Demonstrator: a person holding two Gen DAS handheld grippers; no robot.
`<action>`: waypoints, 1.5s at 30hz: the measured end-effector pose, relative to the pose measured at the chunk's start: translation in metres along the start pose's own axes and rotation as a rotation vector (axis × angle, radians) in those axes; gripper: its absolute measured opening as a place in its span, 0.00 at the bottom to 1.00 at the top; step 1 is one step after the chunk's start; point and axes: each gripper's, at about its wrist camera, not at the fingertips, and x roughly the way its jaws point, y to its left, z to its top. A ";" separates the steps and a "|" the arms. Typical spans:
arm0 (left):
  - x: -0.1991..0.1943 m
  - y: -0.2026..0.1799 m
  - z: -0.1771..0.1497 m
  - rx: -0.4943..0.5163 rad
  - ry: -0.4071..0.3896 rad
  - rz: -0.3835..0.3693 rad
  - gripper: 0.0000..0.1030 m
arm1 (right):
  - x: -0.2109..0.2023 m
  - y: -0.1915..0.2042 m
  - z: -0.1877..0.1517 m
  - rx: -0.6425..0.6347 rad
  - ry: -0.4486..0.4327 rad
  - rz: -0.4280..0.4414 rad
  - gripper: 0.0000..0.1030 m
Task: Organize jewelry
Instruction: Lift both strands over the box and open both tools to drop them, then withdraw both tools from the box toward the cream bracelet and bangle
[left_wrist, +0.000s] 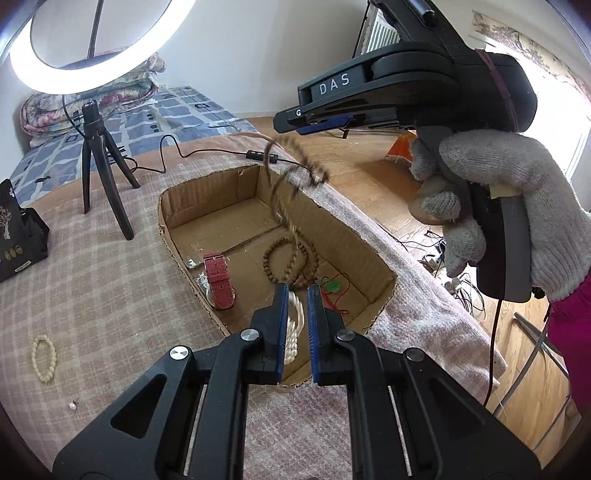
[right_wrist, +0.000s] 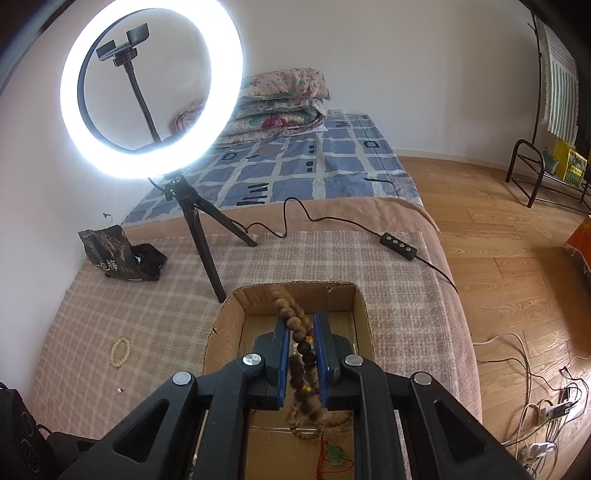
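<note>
An open cardboard box (left_wrist: 369, 251) lies on the checked blanket. Inside are a red watch strap (left_wrist: 219, 280), a brown bead bracelet (left_wrist: 291, 264), a green pendant on red cord (left_wrist: 333, 286) and a white pearl strand (left_wrist: 295, 328). My left gripper (left_wrist: 297, 291) is slightly open and empty, low over the box's near end above the pearls. A brown bead string (left_wrist: 291, 192), blurred by motion, dangles below my right gripper (left_wrist: 291, 120) above the box. In the right wrist view the beads (right_wrist: 300, 343) hang between the parted fingers of my right gripper (right_wrist: 301, 325); contact is unclear.
A cream bead bracelet (left_wrist: 44, 356) and a small pink earring (left_wrist: 72, 405) lie on the blanket (left_wrist: 110, 295) left of the box. A ring light tripod (left_wrist: 99, 166), a black bag (left_wrist: 20, 236) and a cable remote (right_wrist: 398, 246) stand behind. The bed edge drops to wood floor on the right.
</note>
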 end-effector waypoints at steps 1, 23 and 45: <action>0.000 0.000 0.000 0.000 0.001 0.001 0.08 | -0.001 0.000 0.000 -0.001 -0.005 -0.004 0.25; -0.054 0.018 -0.007 -0.045 -0.071 0.053 0.08 | -0.046 0.015 -0.011 0.001 -0.068 -0.048 0.58; -0.154 0.121 -0.044 -0.170 -0.166 0.239 0.44 | -0.115 0.083 -0.065 -0.064 -0.176 -0.001 1.00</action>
